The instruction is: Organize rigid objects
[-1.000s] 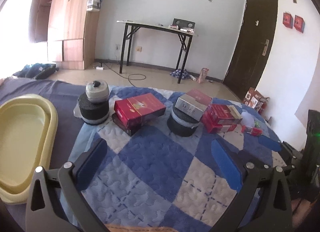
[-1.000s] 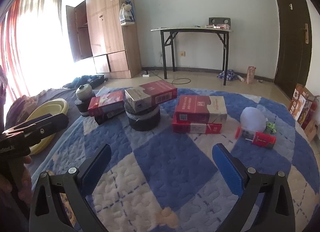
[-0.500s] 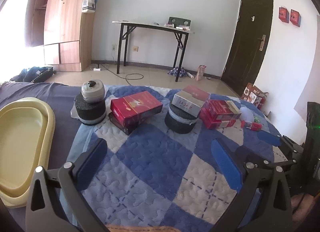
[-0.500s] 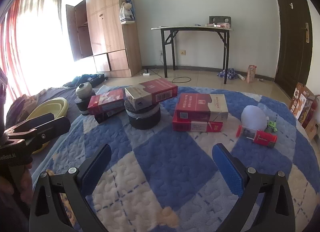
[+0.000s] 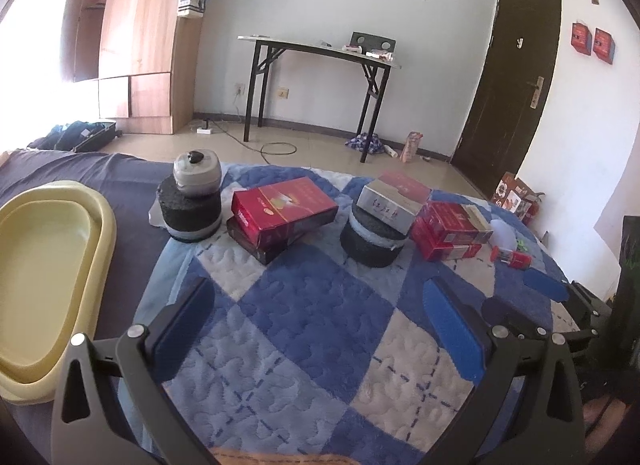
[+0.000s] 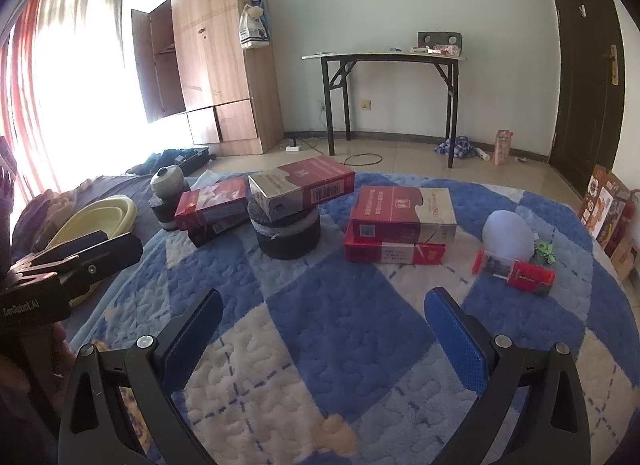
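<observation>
While I look over the blue and white quilt, these are the things I see.

Red boxes: one red box lies on a dark box, in the middle of the quilt.
Silver and red box: it sits tilted on top of a black round block.
Stack of two: two more red boxes lie one on the other, to the right of that block.
Jar: a small grey jar stands on another black round block, to the left of the red box.
Small things: a white ball and a little red tube lie close together at the right.
Yellow tub: it sits at the left edge, just off the quilt.
Left claw: my left gripper is spread wide and holds nothing, hanging over bare quilt near the boxes.
Right claw: my right gripper is spread wide too, with nothing in it.
Far away: a black table and a wooden wardrobe stand by the wall.
</observation>
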